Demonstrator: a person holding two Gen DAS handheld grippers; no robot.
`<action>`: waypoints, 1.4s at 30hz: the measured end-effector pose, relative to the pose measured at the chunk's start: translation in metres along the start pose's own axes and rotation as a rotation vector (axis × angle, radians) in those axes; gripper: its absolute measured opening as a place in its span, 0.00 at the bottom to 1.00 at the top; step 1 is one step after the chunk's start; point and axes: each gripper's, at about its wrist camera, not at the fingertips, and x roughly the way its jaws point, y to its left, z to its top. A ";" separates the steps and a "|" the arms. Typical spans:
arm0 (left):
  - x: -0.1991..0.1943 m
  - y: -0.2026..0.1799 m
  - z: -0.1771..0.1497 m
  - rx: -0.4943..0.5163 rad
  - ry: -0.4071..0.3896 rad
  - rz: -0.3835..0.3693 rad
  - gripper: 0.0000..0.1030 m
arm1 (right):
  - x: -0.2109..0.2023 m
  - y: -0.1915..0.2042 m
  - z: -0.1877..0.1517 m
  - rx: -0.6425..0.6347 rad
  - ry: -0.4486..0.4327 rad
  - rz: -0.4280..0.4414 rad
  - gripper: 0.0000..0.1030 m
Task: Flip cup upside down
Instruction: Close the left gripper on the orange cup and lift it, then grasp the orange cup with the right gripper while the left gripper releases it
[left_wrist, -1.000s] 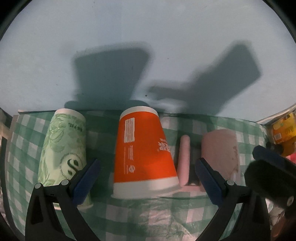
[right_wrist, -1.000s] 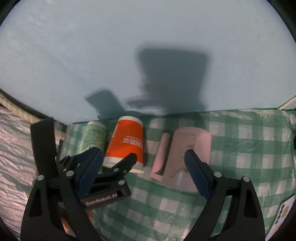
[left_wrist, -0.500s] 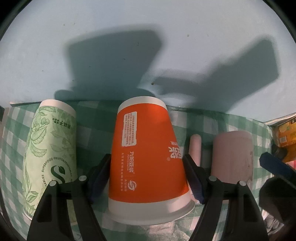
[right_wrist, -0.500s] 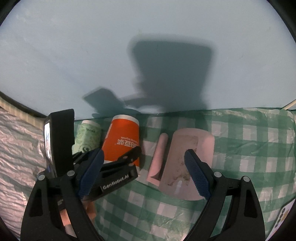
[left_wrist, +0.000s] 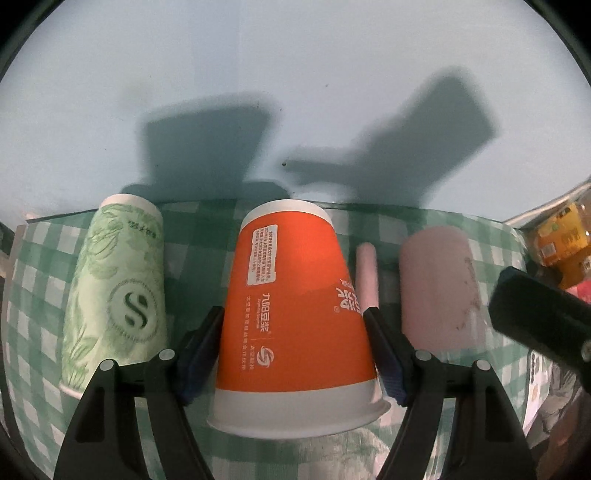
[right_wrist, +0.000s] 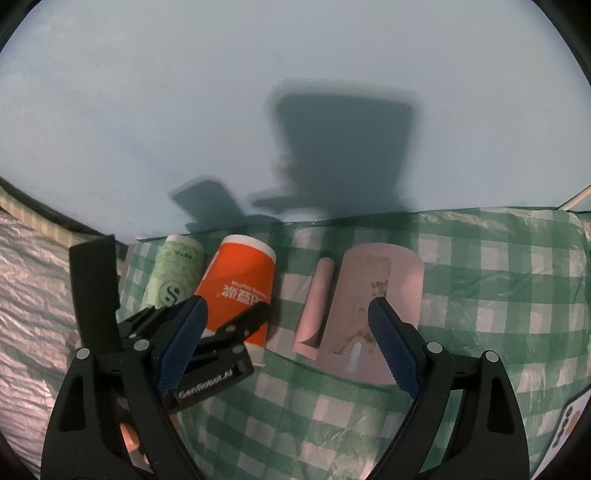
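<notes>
An orange paper cup (left_wrist: 291, 310) stands upside down on the green checked tablecloth (left_wrist: 491, 236), wide rim down. My left gripper (left_wrist: 293, 350) is shut on its lower body, one blue pad on each side. The cup also shows in the right wrist view (right_wrist: 240, 288) with the left gripper (right_wrist: 229, 317) around it. My right gripper (right_wrist: 288, 347) is open and empty, hovering in front of the pink mug (right_wrist: 373, 310).
A green paper cup (left_wrist: 118, 295) stands upside down left of the orange one. A pink mug (left_wrist: 439, 284) with its handle (left_wrist: 367, 273) stands upside down to the right. A pale blue wall (left_wrist: 295, 92) rises behind. Orange packets (left_wrist: 557, 240) lie far right.
My left gripper moved forward around the orange cup and closed on its sides. My right gripper stayed open near the pink mug.
</notes>
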 end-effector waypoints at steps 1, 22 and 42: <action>-0.001 -0.003 -0.003 0.003 -0.008 -0.003 0.74 | -0.003 0.001 -0.002 -0.003 -0.006 0.000 0.87; -0.046 -0.016 -0.123 0.090 -0.105 -0.114 0.74 | -0.042 0.008 -0.095 -0.072 -0.007 0.101 0.87; -0.027 -0.016 -0.148 0.083 -0.049 -0.126 0.75 | -0.018 0.004 -0.131 -0.055 0.060 0.099 0.87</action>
